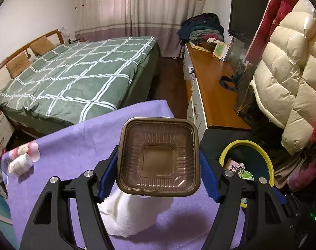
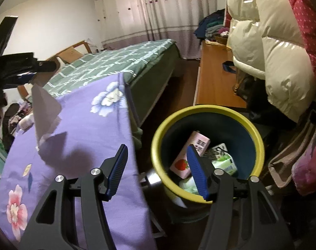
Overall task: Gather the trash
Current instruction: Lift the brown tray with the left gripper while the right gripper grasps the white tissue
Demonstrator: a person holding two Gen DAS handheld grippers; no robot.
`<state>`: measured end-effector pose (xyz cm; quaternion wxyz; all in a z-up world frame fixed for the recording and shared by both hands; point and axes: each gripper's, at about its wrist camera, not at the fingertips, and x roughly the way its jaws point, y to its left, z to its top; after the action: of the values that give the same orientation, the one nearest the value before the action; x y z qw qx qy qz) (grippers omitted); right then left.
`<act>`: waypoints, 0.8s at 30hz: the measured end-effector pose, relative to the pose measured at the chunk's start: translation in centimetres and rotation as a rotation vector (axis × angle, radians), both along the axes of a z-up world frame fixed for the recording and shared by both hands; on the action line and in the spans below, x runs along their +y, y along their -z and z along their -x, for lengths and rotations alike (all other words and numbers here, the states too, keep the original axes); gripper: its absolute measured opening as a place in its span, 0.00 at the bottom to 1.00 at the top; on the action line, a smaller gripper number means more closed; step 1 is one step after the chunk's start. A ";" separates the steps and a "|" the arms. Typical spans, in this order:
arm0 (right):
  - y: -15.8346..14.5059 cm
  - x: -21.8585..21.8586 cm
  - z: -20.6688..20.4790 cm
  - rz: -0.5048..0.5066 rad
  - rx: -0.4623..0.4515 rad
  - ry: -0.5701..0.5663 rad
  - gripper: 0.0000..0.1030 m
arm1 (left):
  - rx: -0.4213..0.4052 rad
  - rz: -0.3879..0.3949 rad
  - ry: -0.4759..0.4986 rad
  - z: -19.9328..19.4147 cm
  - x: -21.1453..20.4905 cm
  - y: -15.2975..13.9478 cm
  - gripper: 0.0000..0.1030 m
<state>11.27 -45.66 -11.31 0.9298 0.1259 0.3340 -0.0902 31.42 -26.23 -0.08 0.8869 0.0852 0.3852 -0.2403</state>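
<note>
- Your left gripper (image 1: 158, 173) is clamped on the brown tray (image 1: 159, 156), blue pads pressed against both its sides, holding it up over the purple cloth (image 1: 74, 141).
- A white tissue (image 1: 133, 214) lies on the cloth right under the tray.
- The bin (image 2: 208, 112), yellow-rimmed, sits just right of the table, with a pink carton (image 2: 189, 154) and green packets already inside.
- Your right gripper (image 2: 158, 170) is empty, fingers apart, hanging over the gap between cloth edge and bin.
- Bed (image 1: 74, 77) is far left.
</note>
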 end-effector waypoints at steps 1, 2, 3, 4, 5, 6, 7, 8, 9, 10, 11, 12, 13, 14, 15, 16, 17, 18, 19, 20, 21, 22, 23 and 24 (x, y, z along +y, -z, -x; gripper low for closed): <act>-0.3 0.6 0.0 -0.007 -0.012 -0.021 0.54 | -0.001 -0.002 0.002 0.2 0.0 -0.2 0.68; -0.5 1.3 0.0 -0.015 -0.026 -0.047 0.54 | 0.000 -0.003 0.004 0.3 0.0 -0.4 0.68; -0.8 2.3 0.1 -0.027 -0.042 -0.081 0.54 | 0.002 -0.002 0.006 0.3 -0.1 -0.4 0.68; -1.0 3.4 0.0 -0.042 -0.058 -0.117 0.55 | 0.006 -0.002 0.008 0.3 -0.1 -0.4 0.68; -1.1 4.4 -0.2 -0.052 -0.070 -0.148 0.55 | 0.015 0.000 0.014 0.3 -0.1 -0.4 0.68; -1.1 5.3 -0.5 -0.055 -0.079 -0.172 0.54 | 0.019 0.002 0.017 0.3 -0.1 -0.5 0.68; -1.2 6.5 -0.9 -0.063 -0.091 -0.204 0.54 | 0.020 0.003 0.019 0.3 0.0 -0.5 0.68; -1.1 7.4 -1.2 -0.085 -0.103 -0.227 0.54 | 0.019 0.003 0.021 0.4 0.0 -0.5 0.68; -1.1 8.0 -1.6 -0.106 -0.111 -0.240 0.54 | 0.018 0.005 0.023 0.5 0.1 -0.5 0.68; -1.1 8.8 -2.2 -0.131 -0.116 -0.259 0.55 | 0.018 0.008 0.025 0.7 0.1 -0.6 0.68; -1.1 9.5 -2.9 -0.156 -0.121 -0.276 0.54 | 0.017 0.012 0.031 1.0 0.2 -0.8 0.68; -1.3 10.0 -3.4 -0.170 -0.129 -0.287 0.55 | 0.013 0.014 0.035 1.1 0.3 -0.9 0.68; -1.5 10.7 -4.0 -0.180 -0.138 -0.297 0.55 | 0.009 0.015 0.037 1.3 0.3 -1.1 0.68; -1.7 11.0 -4.4 -0.184 -0.141 -0.301 0.54 | 0.004 0.020 0.039 1.5 0.5 -1.4 0.68; -2.0 11.5 -4.9 -0.197 -0.149 -0.308 0.55 | 0.002 0.024 0.040 1.6 0.7 -1.5 0.68; -2.3 11.8 -5.3 -0.214 -0.164 -0.311 0.54 | 0.000 0.029 0.040 1.7 1.0 -1.7 0.68; -2.5 12.1 -5.4 -0.215 -0.174 -0.308 0.55 | -0.002 0.037 0.040 1.7 1.3 -1.9 0.68; -2.7 12.5 -5.7 -0.206 -0.184 -0.300 0.54 | -0.002 0.042 0.040 1.7 1.5 -1.9 0.68; -2.8 12.7 -5.9 -0.203 -0.189 -0.292 0.55 | -0.001 0.046 0.041 1.7 1.6 -2.0 0.68; -2.8 12.9 -6.3 -0.205 -0.190 -0.284 0.55 | 0.000 0.051 0.043 1.8 1.9 -2.0 0.68; -2.9 13.0 -6.6 -0.207 -0.187 -0.281 0.54 | 0.001 0.055 0.044 1.8 2.1 -2.1 0.68; -2.8 13.0 -6.8 -0.208 -0.185 -0.279 0.53 | 0.003 0.062 0.045 1.9 2.3 -2.1 0.68; -2.8 13.2 -7.1 -0.208 -0.183 -0.279 0.50 | 0.005 0.067 0.046 1.9 2.3 -2.2 0.68; -2.7 13.1 -7.3 -0.212 -0.180 -0.281 0.46 | 0.007 0.076 0.047 2.0 2.5 -2.2 0.68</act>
<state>18.59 -32.52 -8.60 0.9408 0.1829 0.2716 0.0879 29.46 -23.72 2.12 0.8821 0.0598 0.3770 -0.2759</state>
